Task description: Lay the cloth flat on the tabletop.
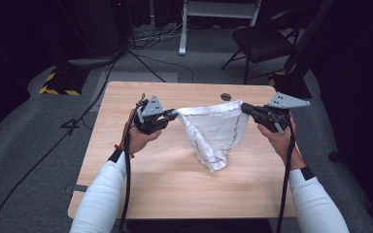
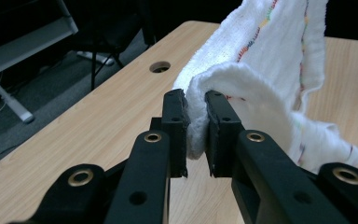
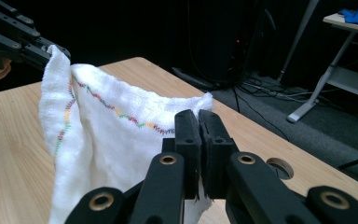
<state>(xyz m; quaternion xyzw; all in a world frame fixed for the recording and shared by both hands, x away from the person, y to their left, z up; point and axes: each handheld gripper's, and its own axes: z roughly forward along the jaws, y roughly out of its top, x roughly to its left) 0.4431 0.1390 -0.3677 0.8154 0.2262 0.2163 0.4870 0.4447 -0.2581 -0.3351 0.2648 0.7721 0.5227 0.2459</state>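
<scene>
Both your left tongs point(image 1: 171, 116) and right tongs point(image 1: 245, 108) pinch top corners of the white cloth point(image 1: 213, 133), hanging above the worktop point(image 1: 126, 160). Keep the top edge taut and level before lowering.

one white cloth point(image 1: 212, 133), two grippers (left point(image 1: 171, 117), right point(image 1: 246, 108)), one table point(image 1: 175, 189), one chair point(image 1: 264, 41).

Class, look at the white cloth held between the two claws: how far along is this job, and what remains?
Done: each claw has a top corner pinched, the left claw and the right claw both shut on the cloth. In hand: the cloth hangs between them above the table, top edge stretched, lower tip drooping towards the wood. Left: probably laying it flat or folding it; no fold is made yet.
</scene>
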